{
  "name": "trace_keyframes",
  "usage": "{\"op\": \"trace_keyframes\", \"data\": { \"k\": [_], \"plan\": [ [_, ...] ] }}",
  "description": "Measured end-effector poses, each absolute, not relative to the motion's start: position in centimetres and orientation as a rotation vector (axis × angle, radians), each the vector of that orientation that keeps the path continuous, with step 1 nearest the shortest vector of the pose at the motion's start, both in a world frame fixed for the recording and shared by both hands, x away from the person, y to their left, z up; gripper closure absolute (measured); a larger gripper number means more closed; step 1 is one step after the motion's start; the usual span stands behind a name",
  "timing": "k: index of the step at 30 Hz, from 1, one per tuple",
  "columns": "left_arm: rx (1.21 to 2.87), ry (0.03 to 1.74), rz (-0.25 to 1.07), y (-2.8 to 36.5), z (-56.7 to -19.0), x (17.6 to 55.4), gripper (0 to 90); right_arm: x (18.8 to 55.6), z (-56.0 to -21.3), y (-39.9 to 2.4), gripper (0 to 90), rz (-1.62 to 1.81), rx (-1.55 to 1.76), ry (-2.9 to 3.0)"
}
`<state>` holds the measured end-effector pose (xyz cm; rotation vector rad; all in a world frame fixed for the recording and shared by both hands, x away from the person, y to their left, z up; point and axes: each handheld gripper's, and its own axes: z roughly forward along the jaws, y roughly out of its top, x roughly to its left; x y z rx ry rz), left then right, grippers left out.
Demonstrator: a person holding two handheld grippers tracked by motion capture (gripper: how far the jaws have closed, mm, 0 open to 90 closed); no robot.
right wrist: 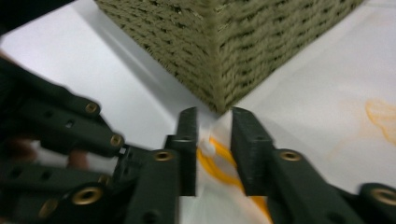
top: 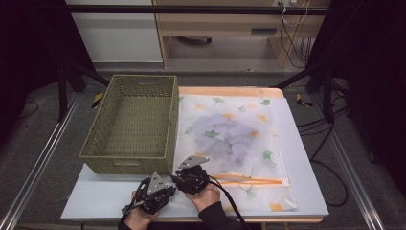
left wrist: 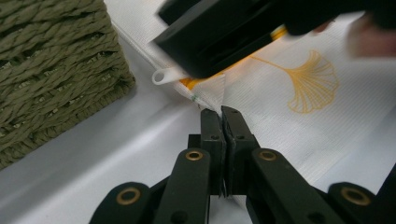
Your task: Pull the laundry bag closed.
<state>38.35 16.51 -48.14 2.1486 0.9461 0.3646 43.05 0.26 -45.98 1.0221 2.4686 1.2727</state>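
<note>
White table [top: 95, 196] — translucent ginkgo-print bag [top: 230, 139]

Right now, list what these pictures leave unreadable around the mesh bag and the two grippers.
- Contents of the mesh bag: high view, a grey-purple heap blurred by the printed mesh; what it is cannot be told.
- Zipper pull: right gripper view, blurred, between the right gripper jaws; contact cannot be told.
- Bag's corner in the left gripper: left gripper view, the shut jaws cover the pinched part.
- Basket: both gripper views, cut off by the frame edges.

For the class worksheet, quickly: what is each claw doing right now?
Left claw: closed on the mesh bag's edge.
Right claw: open, astride the bag's orange zipper.
</note>
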Motion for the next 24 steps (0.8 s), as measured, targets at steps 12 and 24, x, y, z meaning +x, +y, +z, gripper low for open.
{"op": "trace_keyframes", "data": {
  "k": [12, 24],
  "plan": [
    [2.149, 0.948, 0.36, 16.5, -48.1, 38.4, 87.0, 43.4, -46.0, 1.0, 81.4, 1.187, 1.04, 2.47],
    [2.143, 0.94, 0.351, 16.5, -48.1, 38.5, 84.0, 42.8, -45.5, -1.1, 88.8, 1.282, 1.036, 2.511]
  ]
}}
